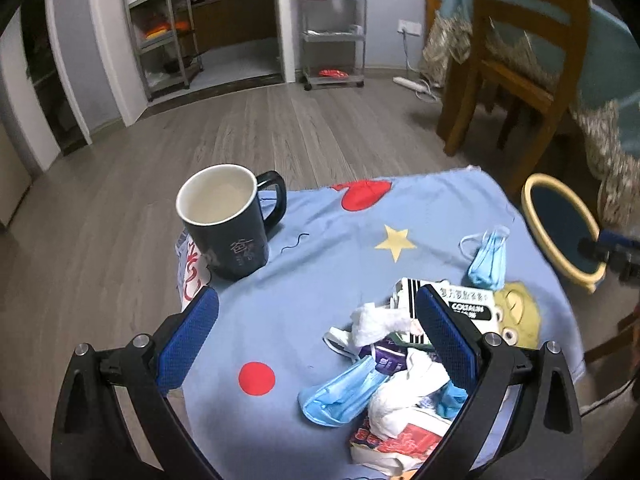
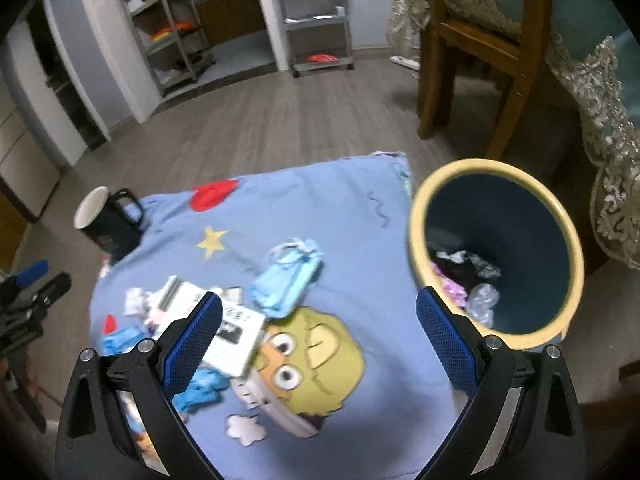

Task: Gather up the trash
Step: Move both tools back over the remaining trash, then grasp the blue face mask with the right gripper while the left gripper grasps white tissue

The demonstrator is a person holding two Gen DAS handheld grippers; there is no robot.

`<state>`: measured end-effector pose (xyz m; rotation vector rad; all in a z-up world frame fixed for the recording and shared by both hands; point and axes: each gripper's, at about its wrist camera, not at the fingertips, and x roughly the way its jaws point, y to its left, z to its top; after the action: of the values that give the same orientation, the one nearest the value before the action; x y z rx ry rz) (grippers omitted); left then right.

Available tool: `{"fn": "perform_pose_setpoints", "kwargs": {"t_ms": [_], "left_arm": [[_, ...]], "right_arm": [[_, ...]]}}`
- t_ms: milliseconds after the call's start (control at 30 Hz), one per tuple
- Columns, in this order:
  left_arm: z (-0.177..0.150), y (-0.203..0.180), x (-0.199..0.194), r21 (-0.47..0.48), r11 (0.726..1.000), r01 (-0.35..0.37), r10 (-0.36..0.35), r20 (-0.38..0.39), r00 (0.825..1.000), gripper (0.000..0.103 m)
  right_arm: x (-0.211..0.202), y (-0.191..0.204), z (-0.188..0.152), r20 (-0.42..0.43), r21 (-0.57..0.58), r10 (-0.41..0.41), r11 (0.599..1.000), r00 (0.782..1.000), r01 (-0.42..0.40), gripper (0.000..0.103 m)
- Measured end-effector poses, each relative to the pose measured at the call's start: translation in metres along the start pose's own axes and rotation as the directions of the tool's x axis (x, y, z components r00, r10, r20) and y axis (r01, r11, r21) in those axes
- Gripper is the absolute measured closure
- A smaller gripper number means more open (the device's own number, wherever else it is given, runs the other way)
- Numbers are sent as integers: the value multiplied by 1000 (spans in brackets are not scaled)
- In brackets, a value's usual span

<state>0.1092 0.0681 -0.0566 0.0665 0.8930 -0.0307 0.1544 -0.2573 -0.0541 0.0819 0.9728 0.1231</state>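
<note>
We see both the left tongs (image 1: 316,320) and right tongs (image 2: 318,320) spread wide, empty; crumpled tissues (image 1: 378,322), soft blue masks (image 2: 286,280) and a flat carton (image 1: 466,304) litter the cloth-covered desk (image 1: 320,240); the round cream-rimmed bin (image 2: 416,232) stands beside it.

Setting, as I see it: a home. Wood-plank floor (image 1: 248,128), dining chair (image 1: 516,60) upper right, wheeled shelf cart (image 1: 334,28) top centre, cartoon-print cloth (image 1: 320,264) over table.

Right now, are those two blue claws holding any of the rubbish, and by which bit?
Nothing is held. The left gripper and right gripper are both open above the trash pile on the blue cloth.
</note>
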Motion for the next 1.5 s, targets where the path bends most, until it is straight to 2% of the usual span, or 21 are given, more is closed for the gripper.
{"fn": "perform_pose_setpoints", "kwargs": {"t_ms": [233, 733, 833, 900, 967, 1033, 1100, 1167, 1233, 1300, 1333, 1400, 1500], "left_arm": [[-6, -13, 28, 42, 999, -4, 6, -59, 998, 6], [-13, -35, 67, 71, 997, 23, -13, -142, 990, 7], [-14, -29, 71, 26, 999, 39, -35, -163, 986, 14], [-14, -26, 73, 3, 999, 52, -51, -170, 984, 19], [-15, -26, 74, -1, 998, 66, -65, -177, 982, 25], [-17, -28, 76, 8, 997, 83, -80, -196, 977, 35], [-18, -30, 79, 6, 994, 111, -108, -215, 971, 51], [-19, -31, 80, 5, 991, 135, -130, -225, 966, 56], [-20, -34, 81, 15, 989, 144, -137, -233, 963, 65], [-22, -35, 85, 12, 988, 155, -147, -249, 957, 77], [-23, -35, 86, 9, 987, 158, -151, -256, 955, 80], [-23, -35, 86, 7, 987, 161, -154, -262, 953, 95], [-21, -35, 82, 16, 989, 148, -140, -247, 959, 96]], "right_arm": [[25, -18, 7, -42, 89, -1, 996, 999, 5, 6], [74, -8, 12, -89, 104, 40, 994, 995, -30, 8], [85, -9, 12, -99, 127, 62, 991, 993, -49, 12], [95, -8, 9, -117, 139, 80, 988, 990, -63, 23], [106, -3, 5, -143, 135, 93, 988, 985, -73, 26], [113, 2, 3, -155, 124, 96, 989, 983, -77, 33], [119, 7, 1, -167, 112, 102, 990, 981, -84, 44], [123, 10, 0, -176, 110, 107, 990, 978, -88, 52], [127, 11, -2, -187, 108, 106, 990, 977, -87, 59], [130, 11, -3, -197, 106, 108, 990, 974, -88, 70], [130, 11, -3, -201, 108, 114, 990, 973, -94, 73], [130, 12, -4, -203, 106, 120, 989, 972, -100, 80], [127, 11, -3, -191, 107, 127, 988, 973, -108, 87]]}}
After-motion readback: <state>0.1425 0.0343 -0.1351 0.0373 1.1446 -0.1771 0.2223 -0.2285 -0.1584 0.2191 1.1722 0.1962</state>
